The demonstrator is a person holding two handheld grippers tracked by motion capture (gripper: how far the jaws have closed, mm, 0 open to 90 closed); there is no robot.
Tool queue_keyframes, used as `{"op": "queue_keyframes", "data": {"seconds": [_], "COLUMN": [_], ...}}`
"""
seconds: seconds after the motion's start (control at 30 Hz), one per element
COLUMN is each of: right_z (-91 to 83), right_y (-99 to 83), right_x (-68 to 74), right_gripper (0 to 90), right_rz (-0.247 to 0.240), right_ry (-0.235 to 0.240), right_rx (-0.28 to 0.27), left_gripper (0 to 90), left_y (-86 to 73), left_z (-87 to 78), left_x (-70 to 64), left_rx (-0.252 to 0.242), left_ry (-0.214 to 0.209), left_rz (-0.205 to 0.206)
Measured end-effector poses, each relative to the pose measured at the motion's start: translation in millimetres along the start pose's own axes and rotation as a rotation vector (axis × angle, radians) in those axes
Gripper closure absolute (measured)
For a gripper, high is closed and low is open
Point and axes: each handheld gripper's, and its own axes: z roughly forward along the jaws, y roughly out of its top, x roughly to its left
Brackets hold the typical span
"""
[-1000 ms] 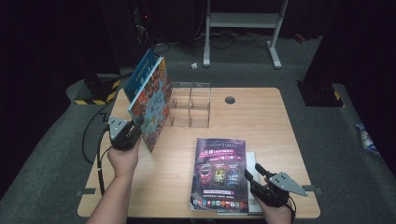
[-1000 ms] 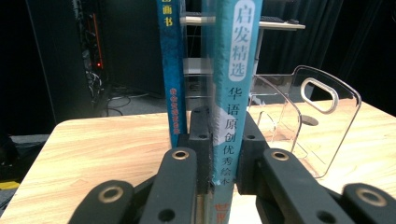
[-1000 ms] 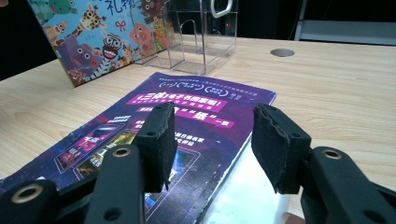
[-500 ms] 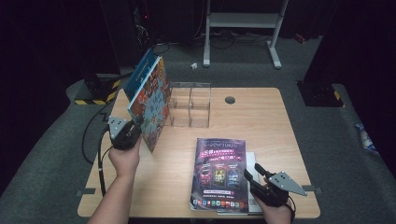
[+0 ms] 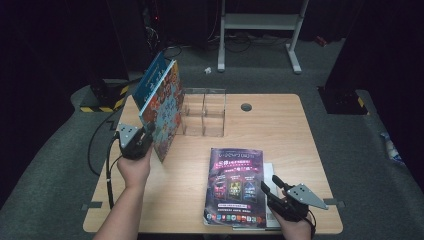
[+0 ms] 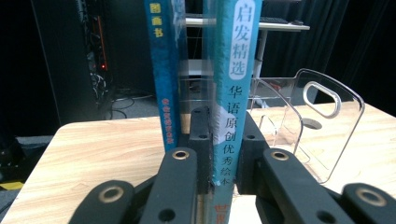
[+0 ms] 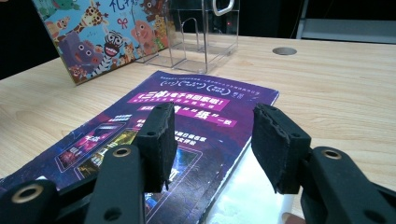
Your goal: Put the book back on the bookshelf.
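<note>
1. Left gripper [image 5: 145,137], left on the table [image 5: 280,125]: jaws clamped on the near edge of the picture book [image 5: 162,112], held upright.
2. Left gripper view: jaws squeezing the book's teal spine [image 6: 229,93] with its white Chinese lettering, a detail too small to read from above; a second, blue book [image 6: 163,70] just left of it; clear rack [image 6: 308,126] to the right.
3. High view: book's cover crowded with cartoon figures, standing on edge, long axis running near to far, far end toward the rack [image 5: 204,112].
4. Right gripper [image 5: 272,186], near right: jaws wide apart, gripping nothing, hovering over the near right corner of the purple magazine [image 5: 235,185].
5. Right gripper view: magazine [image 7: 187,112] lying flat, a white sheet [image 7: 243,196] beneath its edge; cartoon animals on the book cover [image 7: 102,32] plain here.
</note>
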Motion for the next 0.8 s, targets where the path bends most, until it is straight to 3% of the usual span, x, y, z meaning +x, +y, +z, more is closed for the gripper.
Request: {"op": "queue_keyframes", "data": {"seconds": [0.2, 0.43, 0.8], "right_z": [0.3, 0.8, 0.8], "right_y": [-0.3, -0.5, -0.8], "right_x": [0.6, 1.2, 1.4], "right_gripper": [49.2, 49.2, 49.2], "right_rz": [-0.003, -0.006, -0.009], "right_ry": [0.001, 0.001, 0.002], "right_rx": [0.001, 0.003, 0.005], "left_gripper": [80.9, 81.0, 80.9], "left_y": [-1.4, 0.0, -1.5], "left_z": [0.1, 1.6, 1.2], "left_x": [0.7, -5.9, 3.7], "left_rx": [-0.003, 0.002, 0.001], "left_ry": [-0.001, -0.019, -0.006], "left_rz": [-0.009, 0.081, -0.011]}}
